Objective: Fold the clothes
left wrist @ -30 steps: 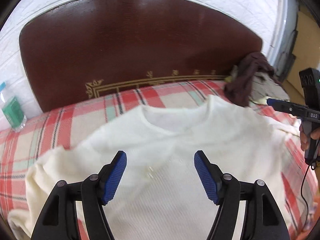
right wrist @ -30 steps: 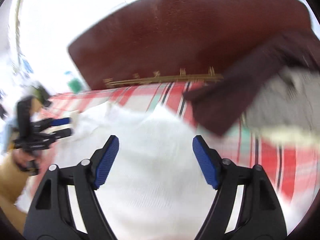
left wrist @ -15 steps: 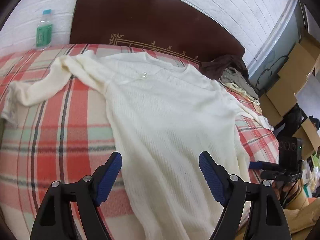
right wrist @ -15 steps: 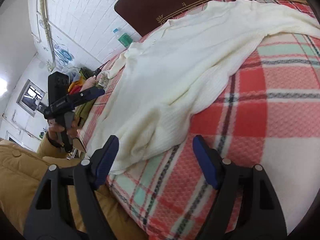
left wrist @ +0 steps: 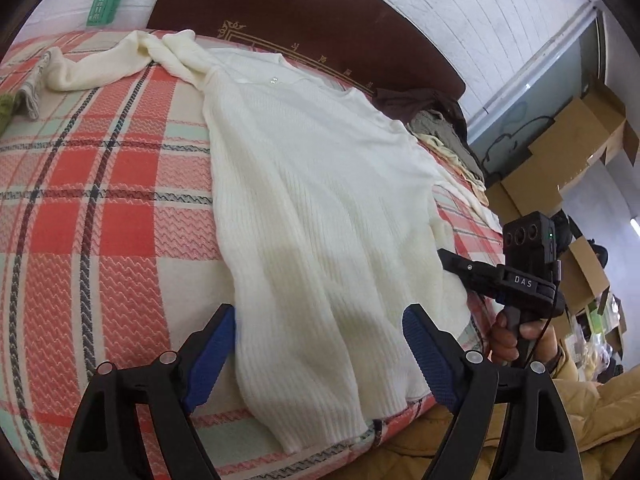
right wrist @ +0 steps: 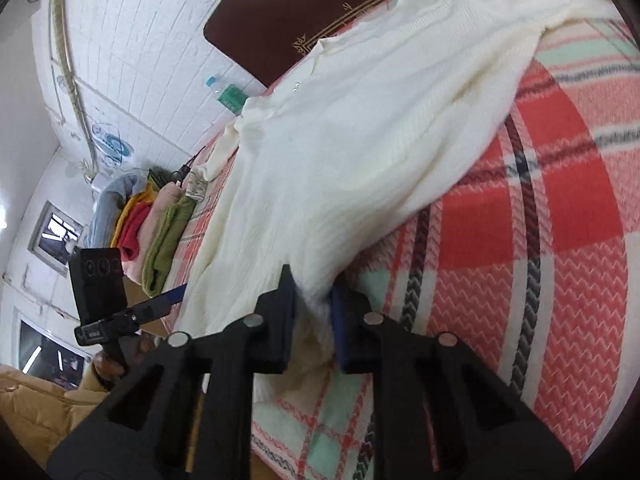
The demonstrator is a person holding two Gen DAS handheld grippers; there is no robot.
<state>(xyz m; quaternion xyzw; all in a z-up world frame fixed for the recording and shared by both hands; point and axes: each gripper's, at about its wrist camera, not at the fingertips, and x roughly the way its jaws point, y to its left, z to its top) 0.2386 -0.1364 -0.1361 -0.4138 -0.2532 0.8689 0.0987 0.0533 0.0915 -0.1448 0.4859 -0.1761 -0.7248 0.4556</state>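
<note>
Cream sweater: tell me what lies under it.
The cream sweater lies spread on the red plaid blanket, which shows all around it. Anything else beneath the knit is covered and cannot be seen.

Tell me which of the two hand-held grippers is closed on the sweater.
The right hand-held gripper: its jaws are shut on the hem of the cream sweater. The left hand-held gripper is wide open and grips nothing.

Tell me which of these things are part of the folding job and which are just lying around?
Part of the job:
cream sweater, spread flat on the bed
right tool, shut on its hem
left tool, open above the hem

Just lying about:
plaid blanket
water bottle
stack of folded clothes
dark clothes pile
cardboard boxes
</note>
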